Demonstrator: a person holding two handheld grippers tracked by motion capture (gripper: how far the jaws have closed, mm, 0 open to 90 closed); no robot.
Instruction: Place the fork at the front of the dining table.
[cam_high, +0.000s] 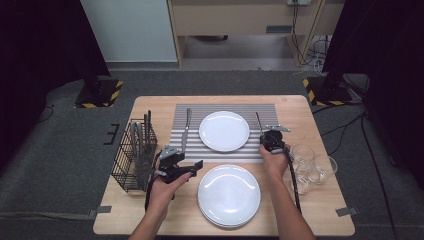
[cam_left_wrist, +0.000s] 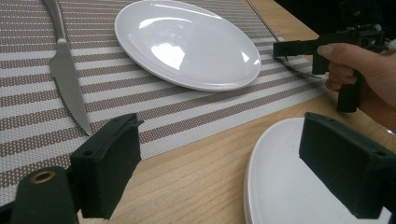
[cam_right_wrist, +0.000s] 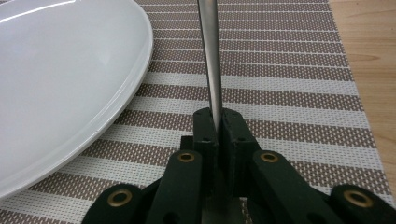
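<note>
Place setting approx. half laid: our right tool (cam_right_wrist: 217, 133) grips a slim utensil handle (cam_right_wrist: 208, 56) on the striped mat (cam_high: 192, 150), just right of the plate (cam_high: 224, 131). Knife (cam_high: 186, 127) already lies at left. Left tool (cam_left_wrist: 233, 168) gapes wide, empty, by the plate stack (cam_high: 229, 196); glasses (cam_high: 312, 165) untouched.

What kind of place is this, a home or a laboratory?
Probably a laboratory staged for table-setting: a wooden table stands on grey carpet, between dark curtains and stands with hazard-striped bases, with cables behind.
</note>
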